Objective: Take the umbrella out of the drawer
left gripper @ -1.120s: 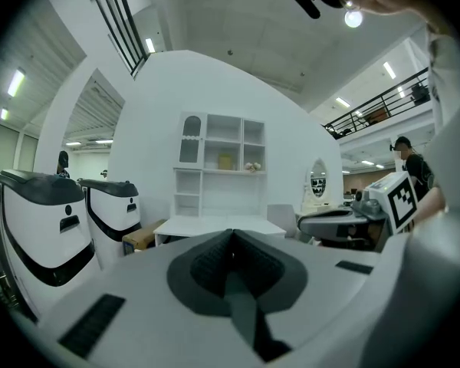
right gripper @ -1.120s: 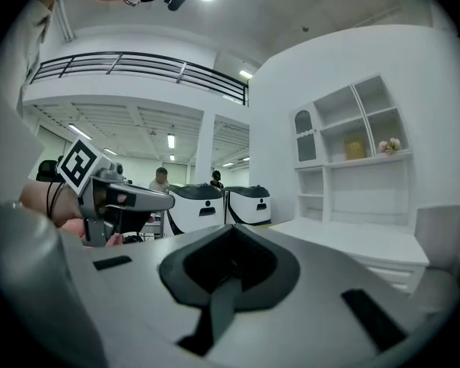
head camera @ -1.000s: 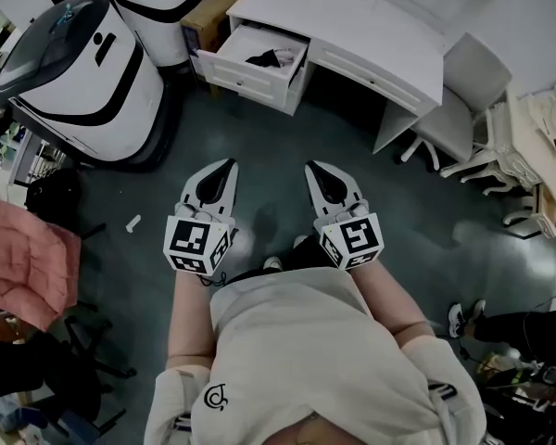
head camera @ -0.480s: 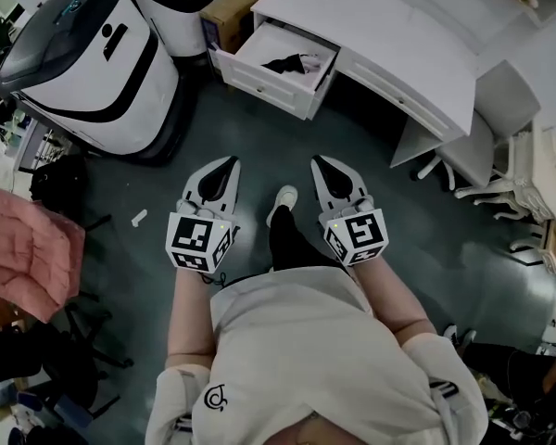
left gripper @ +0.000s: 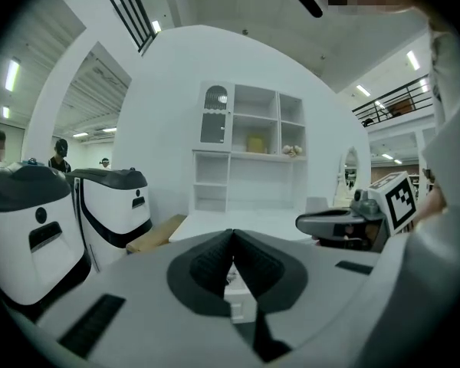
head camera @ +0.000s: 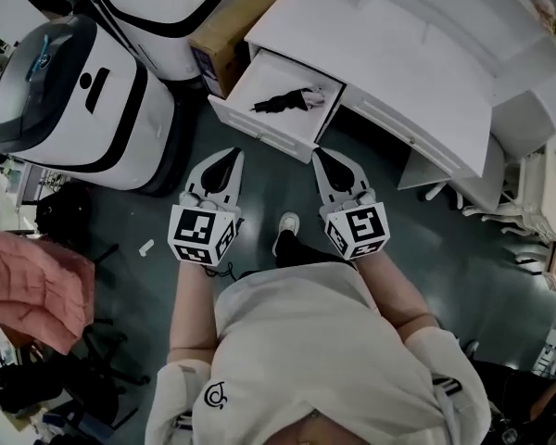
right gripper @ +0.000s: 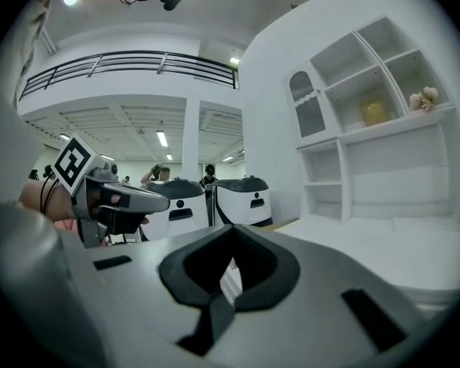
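Umbrella (head camera: 283, 102): blk, folded, lying in open wht drawer (head camera: 259, 130).

We've got a dark green-grey floor (head camera: 273, 179) here, with a white worktop (head camera: 398, 54) at the far right and a white shelf unit (left gripper: 249, 159) rising off its back. Far left stand two big white machines (head camera: 83, 109) with black trim, with a cardboard box (head camera: 232, 31) just beside the worktop. A pink cloth (head camera: 32, 286) sits near left. The walls are white, there are strip lights (left gripper: 13, 75) overhead, and a railed balcony (right gripper: 130, 64) runs up high.
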The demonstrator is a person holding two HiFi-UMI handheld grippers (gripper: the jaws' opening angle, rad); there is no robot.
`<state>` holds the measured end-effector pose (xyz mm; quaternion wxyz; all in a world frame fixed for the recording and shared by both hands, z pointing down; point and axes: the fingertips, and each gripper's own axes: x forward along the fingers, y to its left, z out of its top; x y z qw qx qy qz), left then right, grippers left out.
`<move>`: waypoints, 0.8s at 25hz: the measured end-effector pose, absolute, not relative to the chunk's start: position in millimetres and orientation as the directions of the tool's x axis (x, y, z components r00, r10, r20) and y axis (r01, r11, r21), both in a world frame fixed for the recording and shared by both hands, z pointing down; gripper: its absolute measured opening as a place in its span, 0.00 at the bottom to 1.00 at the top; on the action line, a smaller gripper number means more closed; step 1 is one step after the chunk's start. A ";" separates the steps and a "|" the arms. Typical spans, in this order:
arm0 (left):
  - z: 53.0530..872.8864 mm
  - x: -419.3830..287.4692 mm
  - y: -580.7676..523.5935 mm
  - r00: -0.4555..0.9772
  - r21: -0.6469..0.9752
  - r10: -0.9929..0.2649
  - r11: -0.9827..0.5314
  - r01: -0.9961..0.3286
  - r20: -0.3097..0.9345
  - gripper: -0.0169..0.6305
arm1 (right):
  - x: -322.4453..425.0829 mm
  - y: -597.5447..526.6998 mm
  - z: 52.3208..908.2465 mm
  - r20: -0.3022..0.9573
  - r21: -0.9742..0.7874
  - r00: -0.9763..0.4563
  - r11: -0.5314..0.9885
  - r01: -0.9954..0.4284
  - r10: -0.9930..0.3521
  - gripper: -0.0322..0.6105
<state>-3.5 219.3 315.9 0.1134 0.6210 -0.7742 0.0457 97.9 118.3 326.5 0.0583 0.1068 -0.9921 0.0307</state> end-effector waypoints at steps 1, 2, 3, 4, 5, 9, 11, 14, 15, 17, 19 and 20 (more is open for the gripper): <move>317.0 -11.8 204.7 -0.194 0.071 -0.952 0.216 -0.974 0.235 0.05 | 88.6 106.4 327.0 0.122 -0.051 -0.970 0.974 -0.220 -0.212 0.06; 318.6 -18.7 191.0 -0.183 0.070 -0.954 0.205 -0.976 0.239 0.05 | 80.7 95.4 327.6 0.122 -0.052 -0.969 0.973 -0.224 -0.217 0.06; 320.6 -24.4 178.6 -0.172 0.068 -0.954 0.193 -0.979 0.244 0.05 | 74.1 85.0 328.2 0.123 -0.052 -0.967 0.972 -0.230 -0.222 0.06; 322.7 -29.6 167.1 -0.160 0.065 -0.955 0.182 -0.981 0.250 0.05 | 68.5 75.1 328.8 0.125 -0.052 -0.965 0.970 -0.237 -0.229 0.06; 324.8 -34.8 156.5 -0.151 0.064 -0.955 0.172 -0.983 0.255 0.05 | 63.6 65.5 329.4 0.127 -0.053 -0.963 0.968 -0.245 -0.237 0.06; 331.9 -56.3 120.0 -0.121 0.074 -0.954 0.147 -0.986 0.273 0.05 | 47.9 32.3 333.1 0.143 -0.060 -0.954 0.959 -0.276 -0.266 0.06; 336.2 -64.8 103.2 -0.099 0.077 -0.953 0.126 -0.989 0.285 0.05 | 42.8 18.5 336.8 0.155 -0.063 -0.946 0.953 -0.297 -0.285 0.06; 344.6 -78.0 76.5 -0.051 0.081 -0.951 0.079 -0.994 0.304 0.05 | 34.4 -2.5 343.6 0.174 -0.068 -0.928 0.936 -0.344 -0.328 0.06; 348.0 -82.7 67.2 -0.032 0.081 -0.950 0.060 -0.995 0.311 0.05 | 31.2 -9.2 345.9 0.180 -0.070 -0.921 0.930 -0.362 -0.345 0.06; 356.5 -92.2 47.8 0.013 0.078 -0.943 0.014 -0.997 0.332 0.05 | 24.3 -22.4 350.3 0.193 -0.075 -0.905 0.914 -0.399 -0.379 0.06; 366.0 -100.9 26.2 0.066 0.076 -0.930 -0.041 -0.996 0.361 0.05 | 17.6 -37.1 355.1 0.207 -0.083 -0.885 0.894 -0.441 -0.417 0.06; 370.5 -104.1 15.2 0.098 0.077 -0.921 -0.075 -0.994 0.377 0.05 | 14.8 -44.8 357.9 0.215 -0.088 -0.872 0.881 -0.465 -0.439 0.06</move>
